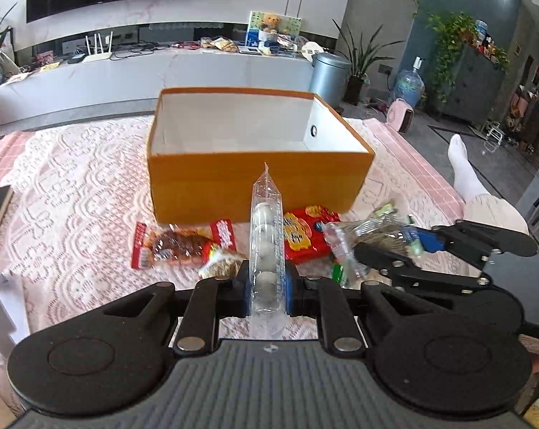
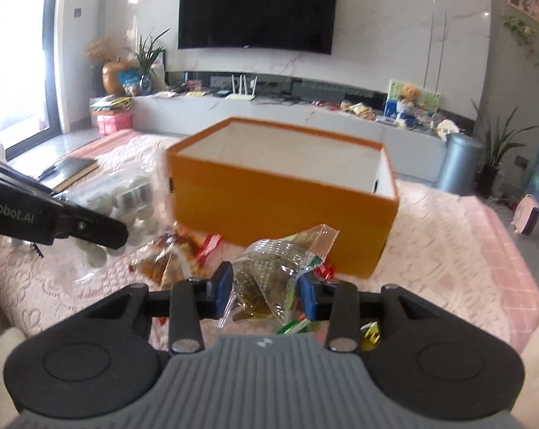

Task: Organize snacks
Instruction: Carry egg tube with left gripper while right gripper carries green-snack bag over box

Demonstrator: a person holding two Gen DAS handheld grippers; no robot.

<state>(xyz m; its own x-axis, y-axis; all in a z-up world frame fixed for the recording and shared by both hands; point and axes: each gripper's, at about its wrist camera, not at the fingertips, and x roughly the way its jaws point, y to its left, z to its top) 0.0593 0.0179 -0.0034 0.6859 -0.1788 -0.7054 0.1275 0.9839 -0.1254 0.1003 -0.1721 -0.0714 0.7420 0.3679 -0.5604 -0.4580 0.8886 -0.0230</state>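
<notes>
The left gripper (image 1: 268,295) was clamped tight on a long clear pack of white balls (image 1: 266,250). The pack stood up between the two blue pads and its pointed tip reached toward 12 o'clock, in front of the orange box (image 1: 255,182).

The right gripper (image 2: 265,291) was squeezing a crinkly clear bag of brown snacks (image 2: 269,268). Both pads (image 2: 222,286) pressed on the bag from the sides, and the bag's top corner stuck up toward 1 o'clock.

The orange box sat open on the pink lace cloth (image 1: 80,186). It was white inside and I could see nothing in it.

More snacks lay on the cloth just in front of the box. A red pack with a brown snack (image 1: 176,246) was at 10 o'clock from the left gripper. A red and yellow pack (image 1: 305,232) was at 1 o'clock from it. A white sock (image 1: 464,168) showed at 3 o'clock in the left view
</notes>
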